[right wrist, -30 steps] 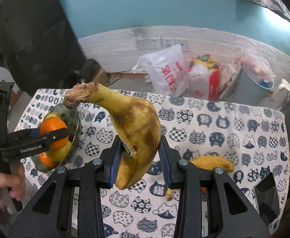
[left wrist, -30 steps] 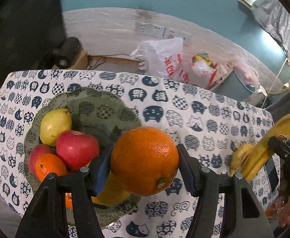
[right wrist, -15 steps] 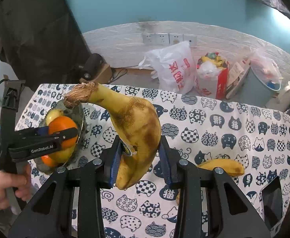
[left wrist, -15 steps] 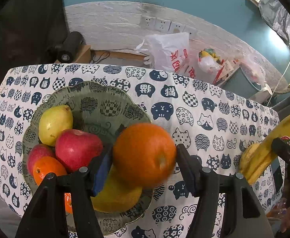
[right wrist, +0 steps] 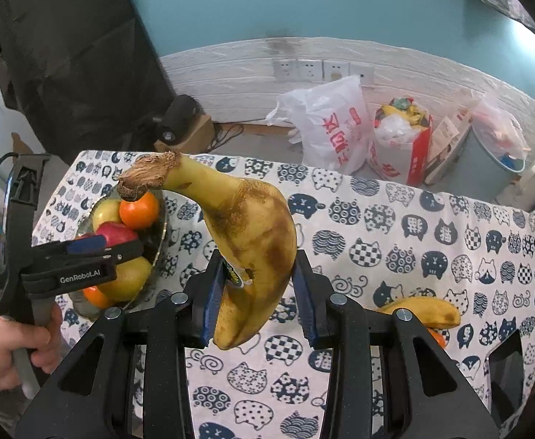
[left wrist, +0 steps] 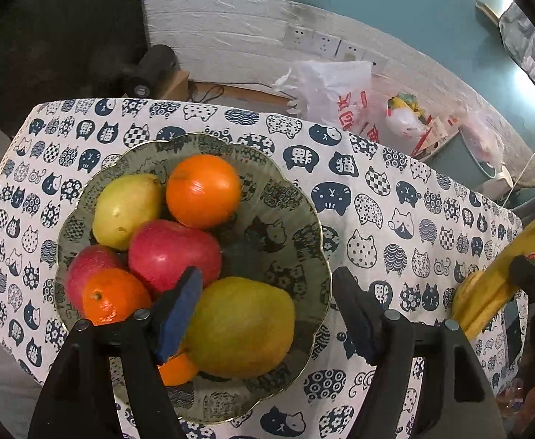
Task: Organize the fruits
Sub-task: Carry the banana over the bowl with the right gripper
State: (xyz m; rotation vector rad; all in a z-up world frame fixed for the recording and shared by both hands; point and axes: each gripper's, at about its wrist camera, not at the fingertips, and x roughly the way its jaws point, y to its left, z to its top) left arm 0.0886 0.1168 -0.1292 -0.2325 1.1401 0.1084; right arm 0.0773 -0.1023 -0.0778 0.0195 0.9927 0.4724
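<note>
A patterned green bowl [left wrist: 296, 216] on the cat-print cloth holds a big orange [left wrist: 203, 190], two pears, two red apples and small oranges. My left gripper [left wrist: 271, 314] is open and empty, hovering just above the bowl's near side over a yellow-green pear [left wrist: 241, 329]. It also shows in the right wrist view [right wrist: 84, 252] above the bowl [right wrist: 159, 234]. My right gripper [right wrist: 258, 292] is shut on a spotted banana [right wrist: 245, 234], held above the table's middle. A second banana [right wrist: 424, 311] lies on the cloth to the right.
A small orange [right wrist: 437, 336] lies partly hidden beside the second banana. Beyond the table's far edge stand a white plastic bag [right wrist: 329, 124], a red-and-white bag, a bin and a dark speaker [left wrist: 150, 69]. A black cut-out [right wrist: 507, 369] marks the cloth's right corner.
My left gripper opened and let go of the big orange, which now rests in the bowl beside the pear. The gripper drew back a little. The right gripper still holds the banana.
</note>
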